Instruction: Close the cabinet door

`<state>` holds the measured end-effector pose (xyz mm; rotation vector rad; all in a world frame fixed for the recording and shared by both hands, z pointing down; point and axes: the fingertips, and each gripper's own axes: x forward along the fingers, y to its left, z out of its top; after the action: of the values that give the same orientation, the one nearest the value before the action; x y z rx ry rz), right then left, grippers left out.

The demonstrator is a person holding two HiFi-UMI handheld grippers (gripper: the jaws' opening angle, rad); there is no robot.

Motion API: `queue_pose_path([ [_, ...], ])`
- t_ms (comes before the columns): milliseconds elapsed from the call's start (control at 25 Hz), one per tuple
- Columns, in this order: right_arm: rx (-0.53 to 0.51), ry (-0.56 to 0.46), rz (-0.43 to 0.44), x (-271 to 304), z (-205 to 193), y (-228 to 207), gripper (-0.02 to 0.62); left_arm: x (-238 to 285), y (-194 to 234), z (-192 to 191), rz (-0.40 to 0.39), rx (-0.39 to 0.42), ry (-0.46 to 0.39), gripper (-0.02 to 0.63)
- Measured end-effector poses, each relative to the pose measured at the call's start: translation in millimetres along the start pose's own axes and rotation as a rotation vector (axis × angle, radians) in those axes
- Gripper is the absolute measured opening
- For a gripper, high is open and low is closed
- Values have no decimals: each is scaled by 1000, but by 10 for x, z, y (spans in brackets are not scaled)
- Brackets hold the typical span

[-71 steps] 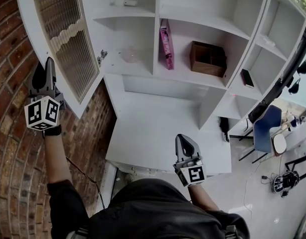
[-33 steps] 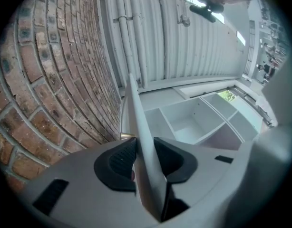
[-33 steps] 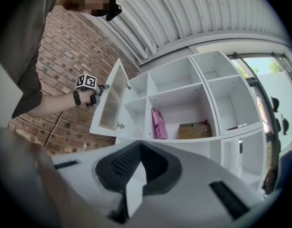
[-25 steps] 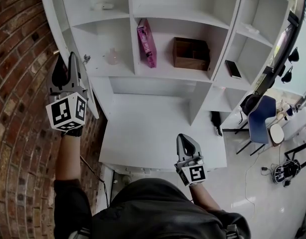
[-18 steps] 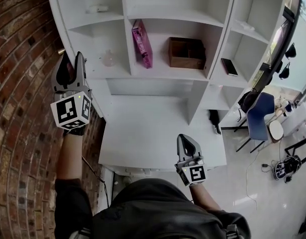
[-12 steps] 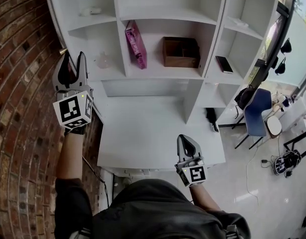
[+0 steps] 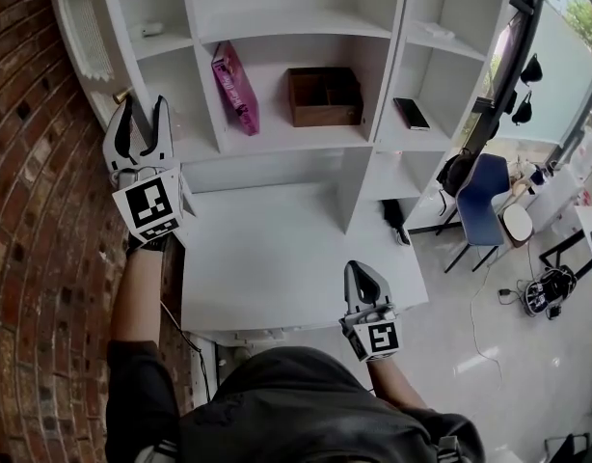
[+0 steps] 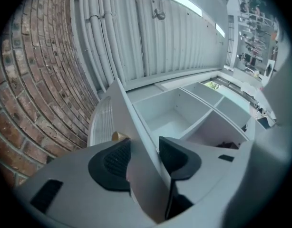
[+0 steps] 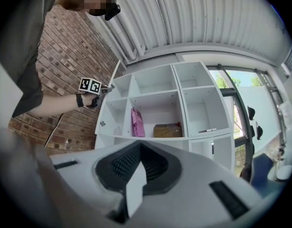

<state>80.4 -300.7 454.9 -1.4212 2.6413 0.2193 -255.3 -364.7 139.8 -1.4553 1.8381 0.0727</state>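
- Brick wall [image 7: 36,210] runs along the outer side of the left tongs [image 7: 142,110]. A big white shelf unit [image 7: 286,25] stands past both tongs.
- The cabinet door [image 7: 84,25] is white with thin slats. It hangs at the end of the shelf unit next to the bricks and swings out toward the left tongs. It is not closed.
- The door's thin front edge sits between the two jaws of the left tongs. Those jaws are opening, and their dark pads do not look pressed on the door.
- A small gold knob [image 8: 118,136] on the door shows just beside the pad on the brick side.
- The right tongs [image 7: 360,276] are held low over a white table [image 7: 267,249], well apart from the door. Their jaws are closed together with nothing in them.
- On the shelves past the right tongs are a pink book [image 7: 233,87], a brown wooden box [image 7: 325,96] and a dark phone [image 7: 412,114].
- A blue chair [image 7: 481,201] stands on the pale floor [image 7: 489,355], off to the outer side of the right tongs.
- A white ribbed ceiling [image 9: 208,18] is overhead.
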Motion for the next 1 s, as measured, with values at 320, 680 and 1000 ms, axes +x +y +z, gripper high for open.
queue_pose_path([
  [320, -5, 14, -53, -24, 15, -117, 0, 254, -242, -107, -40, 0, -8, 183],
  [680, -19, 31, -105, -49, -19, -206, 0, 470, -396, -225, -57, 0, -30, 178],
  [1000, -19, 49, -146, -43, -55, -232, 1, 632, -500, -323, -85, 8, -51, 172],
])
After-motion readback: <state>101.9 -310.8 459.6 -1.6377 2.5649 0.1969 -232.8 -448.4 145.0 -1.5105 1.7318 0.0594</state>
